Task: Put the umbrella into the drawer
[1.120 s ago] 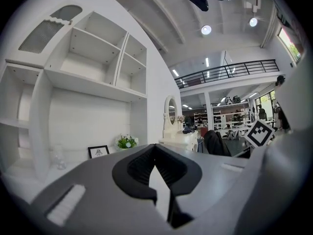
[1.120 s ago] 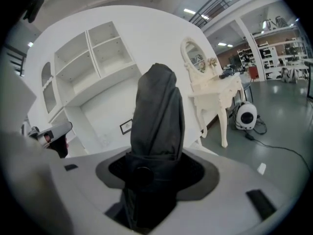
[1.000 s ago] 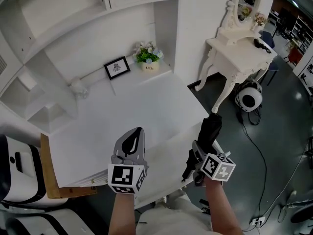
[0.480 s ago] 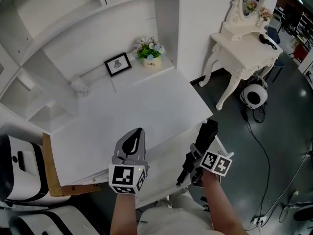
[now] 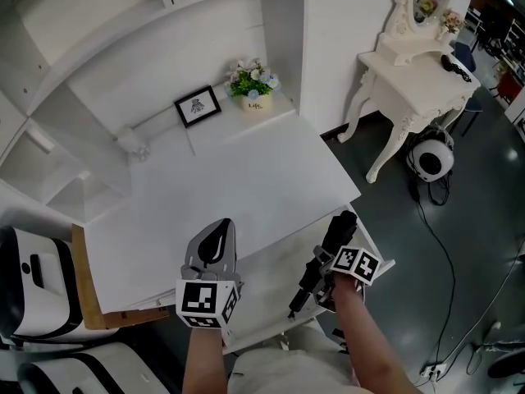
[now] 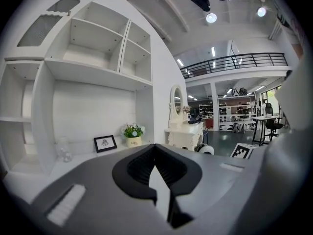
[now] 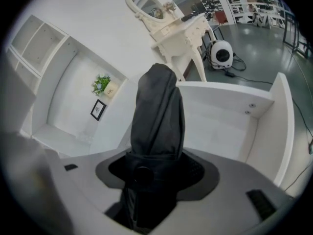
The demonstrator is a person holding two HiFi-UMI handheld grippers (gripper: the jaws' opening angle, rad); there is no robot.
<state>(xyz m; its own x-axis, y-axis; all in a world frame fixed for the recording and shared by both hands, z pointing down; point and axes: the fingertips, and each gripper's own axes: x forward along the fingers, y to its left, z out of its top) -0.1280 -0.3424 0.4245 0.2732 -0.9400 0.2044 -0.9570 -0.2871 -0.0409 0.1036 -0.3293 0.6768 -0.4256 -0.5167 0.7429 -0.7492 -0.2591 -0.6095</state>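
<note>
Umbrella (image 7: 156,116), one, in right claw (image 5: 326,263), one open drawer (image 7: 230,91), left claw (image 6: 157,177) seemingly shut

left gripper (image 5: 218,228) and right gripper (image 5: 326,263) are grey with black-lined jaws, each carrying a white cube (image 5: 203,300) of black square markers, plus a pale top (image 5: 279,374)

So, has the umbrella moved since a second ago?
Yes. The umbrella has drawn back toward the person: its tip, earlier at the desktop corner, now lies over the drawer.
</note>
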